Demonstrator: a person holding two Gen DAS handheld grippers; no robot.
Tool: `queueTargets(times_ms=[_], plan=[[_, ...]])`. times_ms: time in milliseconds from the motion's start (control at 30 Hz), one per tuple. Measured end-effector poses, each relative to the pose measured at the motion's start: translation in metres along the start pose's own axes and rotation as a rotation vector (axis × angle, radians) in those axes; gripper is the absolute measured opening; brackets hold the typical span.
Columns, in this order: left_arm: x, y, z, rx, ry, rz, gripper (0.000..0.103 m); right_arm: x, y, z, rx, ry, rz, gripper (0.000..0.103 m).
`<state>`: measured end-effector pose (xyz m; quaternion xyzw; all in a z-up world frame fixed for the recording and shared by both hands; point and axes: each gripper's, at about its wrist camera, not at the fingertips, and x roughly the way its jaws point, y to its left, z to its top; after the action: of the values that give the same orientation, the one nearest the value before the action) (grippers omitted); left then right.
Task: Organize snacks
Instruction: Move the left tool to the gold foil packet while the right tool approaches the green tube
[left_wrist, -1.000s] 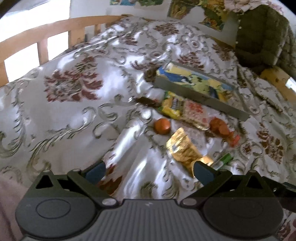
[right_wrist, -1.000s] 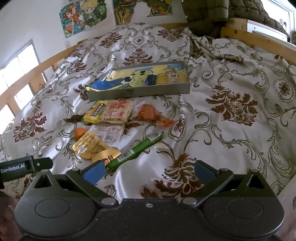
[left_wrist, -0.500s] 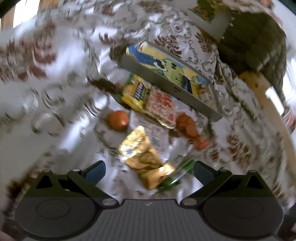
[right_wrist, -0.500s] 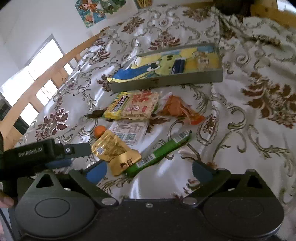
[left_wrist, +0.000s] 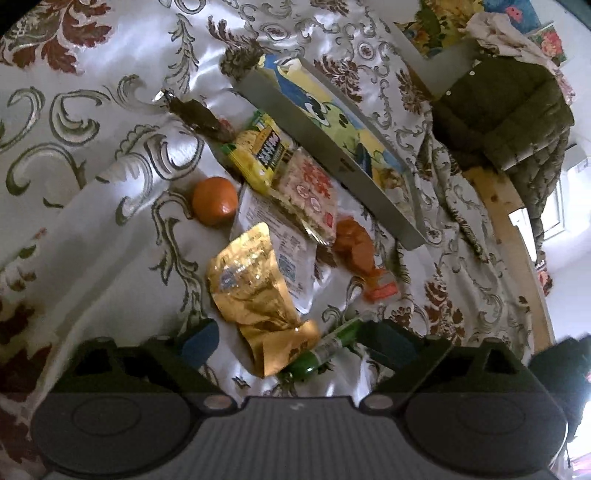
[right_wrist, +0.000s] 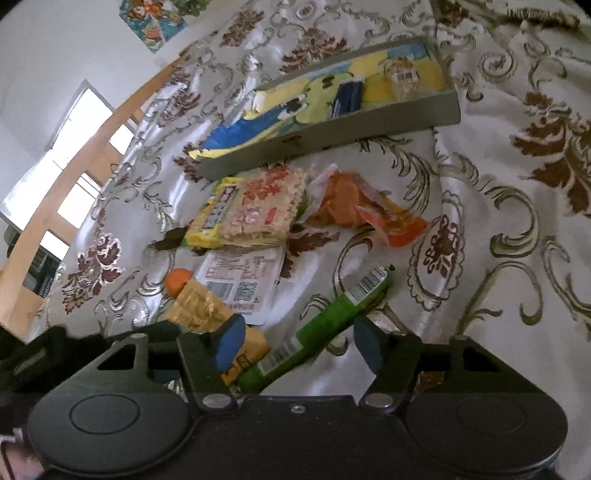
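Snacks lie heaped on the patterned bedspread (right_wrist: 498, 155) just in front of the grey tray (right_wrist: 369, 125), which serves as the landmark: against its near wall sit a yellow packet (right_wrist: 218, 218) and a pink-printed rice cracker pack (right_wrist: 269, 214), with an orange wrapper (right_wrist: 354, 210) beside them; further out from the tray come a white sachet (right_wrist: 243, 277), a small orange fruit (left_wrist: 215, 200), a gold pouch (left_wrist: 251, 284) and, furthest from it, a long green stick pack (right_wrist: 325, 321). Inside the tray only 2 small items show, a blue one and a clear one. The right gripper (right_wrist: 295, 343) has just been closing its jaws; the green stick pack runs between the 2 pads, which do not yet press on it. The left gripper (left_wrist: 295, 339) has just narrowed slightly yet stands wide, empty, over the gold pouch's lower end. Risk, as I judge it: the right pad by the pouch's corner may pinch gold foil along with the stick, dragging both. The stick lies slanted across the jaws, so a grip could twist or slip off the glossy film. Both grippers crowd the same spot and may collide.
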<state>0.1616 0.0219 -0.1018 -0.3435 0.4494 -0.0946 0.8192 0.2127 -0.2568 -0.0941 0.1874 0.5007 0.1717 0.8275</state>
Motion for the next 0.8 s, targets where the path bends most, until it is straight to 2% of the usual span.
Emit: queueTargets(times_ms=[33, 167, 267, 400, 467, 633, 800], plan=[[-0.001, -0.001, -0.002, 0.004, -0.01, 0.005, 0.087, 0.004, -0.002, 0.001, 0.01, 0.01, -0.002, 0.058], [0.001, -0.002, -0.009, 0.016, -0.008, 0.007, 0.082, 0.013, -0.009, 0.002, 0.059, 0.041, -0.012, 0.044], [0.005, -0.001, -0.008, 0.007, -0.011, 0.024, 0.077, 0.021, -0.014, 0.003, 0.085, 0.057, -0.013, 0.041], [0.01, 0.011, -0.004, -0.06, -0.01, 0.035, 0.068, 0.029, -0.012, 0.007, 0.08, 0.042, 0.003, 0.038], [0.013, 0.016, -0.001, -0.093, -0.015, 0.03, 0.062, 0.033, -0.01, 0.01, 0.065, 0.035, 0.007, 0.029], [0.022, 0.013, 0.003, -0.075, -0.024, 0.026, 0.056, 0.038, 0.001, 0.014, -0.027, 0.022, 0.013, 0.028], [0.033, 0.006, 0.011, -0.039, -0.018, 0.018, 0.059, 0.036, 0.003, 0.018, -0.067, 0.033, 0.005, 0.028]])
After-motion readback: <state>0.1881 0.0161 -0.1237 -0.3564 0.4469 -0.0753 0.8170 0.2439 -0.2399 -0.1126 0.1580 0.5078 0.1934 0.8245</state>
